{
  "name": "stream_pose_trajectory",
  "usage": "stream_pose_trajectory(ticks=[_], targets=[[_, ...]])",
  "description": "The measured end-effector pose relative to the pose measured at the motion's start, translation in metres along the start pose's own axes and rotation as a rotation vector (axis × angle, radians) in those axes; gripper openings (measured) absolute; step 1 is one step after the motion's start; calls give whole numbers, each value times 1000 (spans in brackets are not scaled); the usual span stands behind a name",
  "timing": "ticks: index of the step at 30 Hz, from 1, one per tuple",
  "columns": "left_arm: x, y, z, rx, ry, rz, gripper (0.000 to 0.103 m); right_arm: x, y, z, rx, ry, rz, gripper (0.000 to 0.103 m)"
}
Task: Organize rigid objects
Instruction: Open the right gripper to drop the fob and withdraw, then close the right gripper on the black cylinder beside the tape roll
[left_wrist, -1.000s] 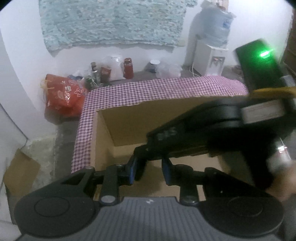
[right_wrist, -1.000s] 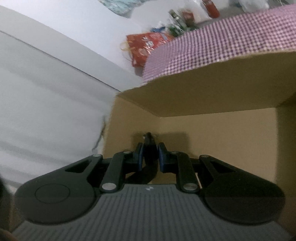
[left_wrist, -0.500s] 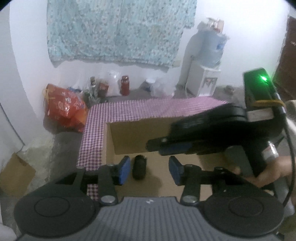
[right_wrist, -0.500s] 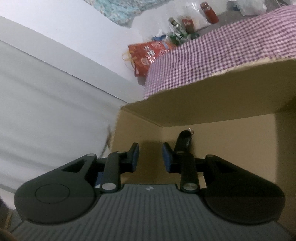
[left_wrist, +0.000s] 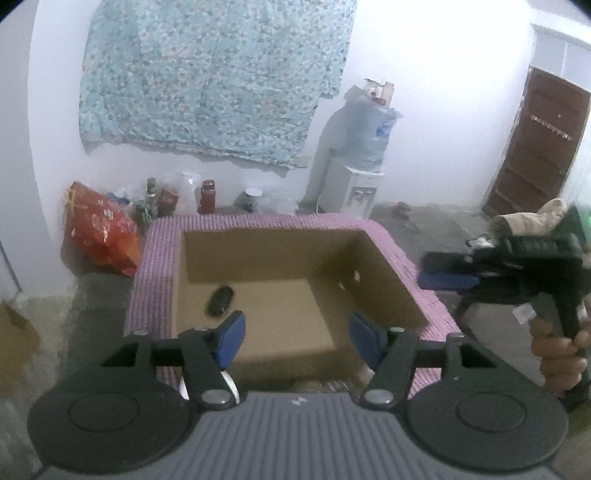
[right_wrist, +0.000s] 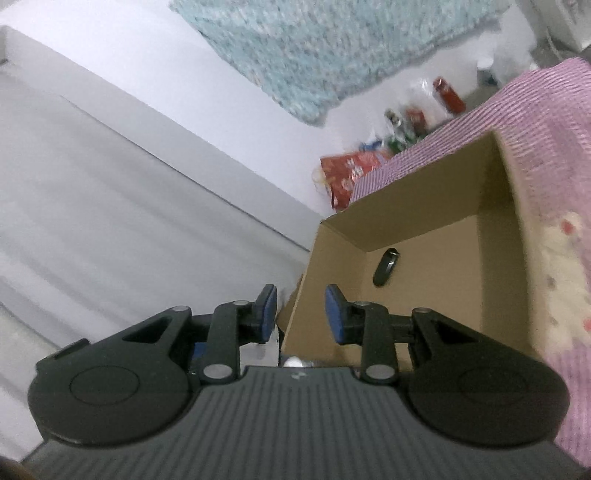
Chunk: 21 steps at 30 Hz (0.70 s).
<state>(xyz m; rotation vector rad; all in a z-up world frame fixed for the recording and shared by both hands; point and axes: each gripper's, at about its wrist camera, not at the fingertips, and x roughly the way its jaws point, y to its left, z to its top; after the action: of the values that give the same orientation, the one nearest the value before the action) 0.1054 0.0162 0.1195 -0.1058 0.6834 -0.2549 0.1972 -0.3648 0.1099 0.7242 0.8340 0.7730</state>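
Both tongs are empty here: our left gripper (left_wrist: 295, 338) is opening wide, the right gripper (right_wrist: 301, 314) parted just a bit. The fob (left_wrist: 220, 301) lies in the box (left_wrist: 369, 258), ahead-left of our left pads. We'd say clear the rim before grabbing whatever's next.

No text, label or number is legible; the print on the red bag (left_wrist: 101, 236), at nine o'clock, is blurred.

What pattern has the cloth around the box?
Purple-and-white check cloth; left wrist view shows it best.
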Motion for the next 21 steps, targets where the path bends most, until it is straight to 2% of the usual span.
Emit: stream_pose_trajectory(ticks=[4, 7, 11, 14, 18, 21], targets=[[-17, -16, -39, 5, 14, 16, 68, -49, -20, -52, -32, -60, -49, 31], [-13, -30, -66, 36, 63, 24, 68, -59, -41, -91, -41, -75, -112, 31], [-1, -47, -95, 79, 119, 31, 68, -37, -70, -126, -19, -41, -182, 31], [10, -60, -110, 137, 141, 7, 68, -19, -79, -138, -7, -16, -211, 31], [30, -76, -124, 214, 169, -34, 66, 5, -75, -152, -18, 2, -269, 31], [42, -87, -133, 263, 170, -52, 60, 24, -73, -152, -51, 19, -317, 31]])
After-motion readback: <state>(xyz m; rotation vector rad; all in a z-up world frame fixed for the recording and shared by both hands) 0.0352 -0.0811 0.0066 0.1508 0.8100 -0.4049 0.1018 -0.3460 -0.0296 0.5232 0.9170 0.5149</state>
